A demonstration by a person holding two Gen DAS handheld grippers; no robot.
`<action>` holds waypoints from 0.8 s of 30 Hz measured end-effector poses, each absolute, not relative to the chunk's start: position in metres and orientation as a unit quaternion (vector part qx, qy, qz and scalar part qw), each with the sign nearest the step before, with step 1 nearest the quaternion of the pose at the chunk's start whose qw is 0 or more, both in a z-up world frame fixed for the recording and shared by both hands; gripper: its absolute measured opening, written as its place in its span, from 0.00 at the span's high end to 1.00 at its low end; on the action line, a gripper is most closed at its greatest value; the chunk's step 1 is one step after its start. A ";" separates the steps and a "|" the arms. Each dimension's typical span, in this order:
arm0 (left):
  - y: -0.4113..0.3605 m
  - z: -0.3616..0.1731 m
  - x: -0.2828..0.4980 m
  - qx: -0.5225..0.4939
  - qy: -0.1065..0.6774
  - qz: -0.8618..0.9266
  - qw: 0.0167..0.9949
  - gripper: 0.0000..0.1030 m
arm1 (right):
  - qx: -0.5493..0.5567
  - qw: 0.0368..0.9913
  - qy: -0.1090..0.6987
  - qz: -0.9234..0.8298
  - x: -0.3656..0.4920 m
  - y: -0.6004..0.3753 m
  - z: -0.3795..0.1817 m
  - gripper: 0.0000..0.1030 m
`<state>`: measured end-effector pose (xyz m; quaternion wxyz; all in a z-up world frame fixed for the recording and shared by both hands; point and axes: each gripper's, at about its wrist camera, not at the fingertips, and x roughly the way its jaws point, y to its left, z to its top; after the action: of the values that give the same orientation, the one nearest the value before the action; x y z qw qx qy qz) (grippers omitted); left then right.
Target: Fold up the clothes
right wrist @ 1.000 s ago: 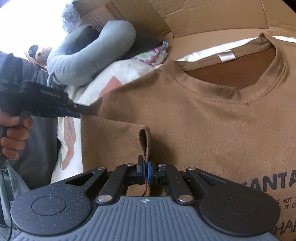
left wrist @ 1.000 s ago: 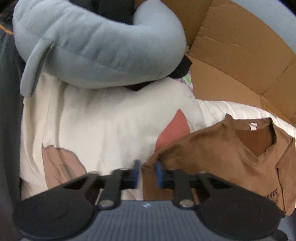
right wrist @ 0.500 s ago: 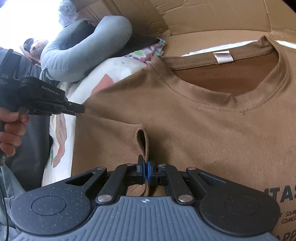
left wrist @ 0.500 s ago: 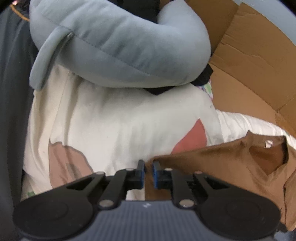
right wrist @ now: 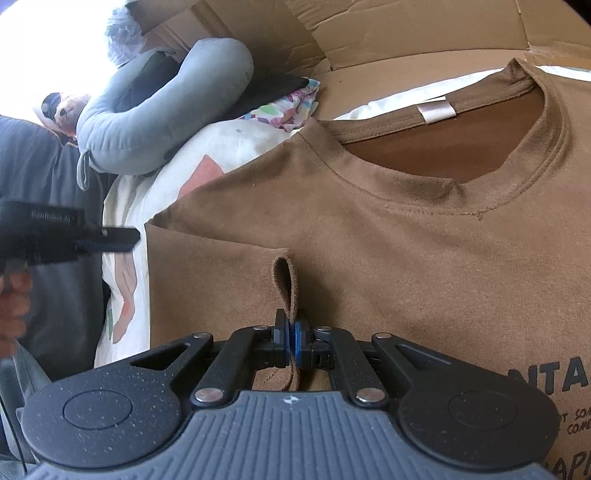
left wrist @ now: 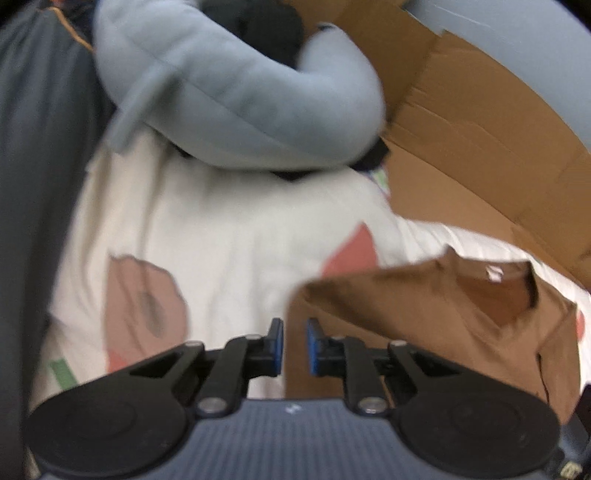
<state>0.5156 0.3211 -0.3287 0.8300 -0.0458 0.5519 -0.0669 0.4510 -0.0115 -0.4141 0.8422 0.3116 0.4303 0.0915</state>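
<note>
Brown T-shirt (right wrist: 388, 258) lies spread on a white patterned bedcover (left wrist: 221, 243), neck opening and white label toward the cardboard sheet (right wrist: 406, 33) behind it. Right claw (right wrist: 291, 341) is clamped tight on a small raised fold of the shirt's fabric (a loop stands up just ahead of the pads). Left claw (left wrist: 294, 345) stands narrowly parted at the shirt's sleeve edge with nothing pinched between its pads. Beyond, a grey-blue U-shaped pillow (left wrist: 236, 107) rests on the bedcover.
</note>
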 end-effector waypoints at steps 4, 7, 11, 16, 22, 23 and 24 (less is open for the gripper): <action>0.310 -0.341 0.519 -0.037 0.553 -0.055 0.830 0.87 | 0.323 0.835 0.435 0.093 0.450 -0.014 -0.417 1.00; 0.310 -0.352 0.528 -0.038 0.557 -0.037 0.829 0.88 | 0.334 0.829 0.439 0.096 0.450 -0.016 -0.420 1.00; 0.309 -0.358 0.530 -0.038 0.556 -0.029 0.830 0.88 | 0.336 0.827 0.438 0.102 0.449 -0.017 -0.421 1.00; 0.311 -0.352 0.526 -0.046 0.553 -0.026 0.832 0.87 | 0.348 0.820 0.444 0.095 0.456 -0.025 -0.426 0.88; 0.306 -0.339 0.525 -0.027 0.544 -0.040 0.837 0.86 | 0.359 0.824 0.431 0.084 0.462 -0.032 -0.424 0.87; 0.305 -0.342 0.526 -0.024 0.547 -0.038 0.836 0.86 | 0.363 0.823 0.429 0.081 0.462 -0.033 -0.424 0.86; 0.304 -0.344 0.528 -0.020 0.549 -0.033 0.835 0.86 | 0.366 0.823 0.427 0.079 0.462 -0.033 -0.424 0.91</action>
<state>0.5281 0.3042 -0.3440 0.8352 -0.0204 0.5485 -0.0332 0.4617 -0.0333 -0.4236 0.8232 0.3663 0.4266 0.0794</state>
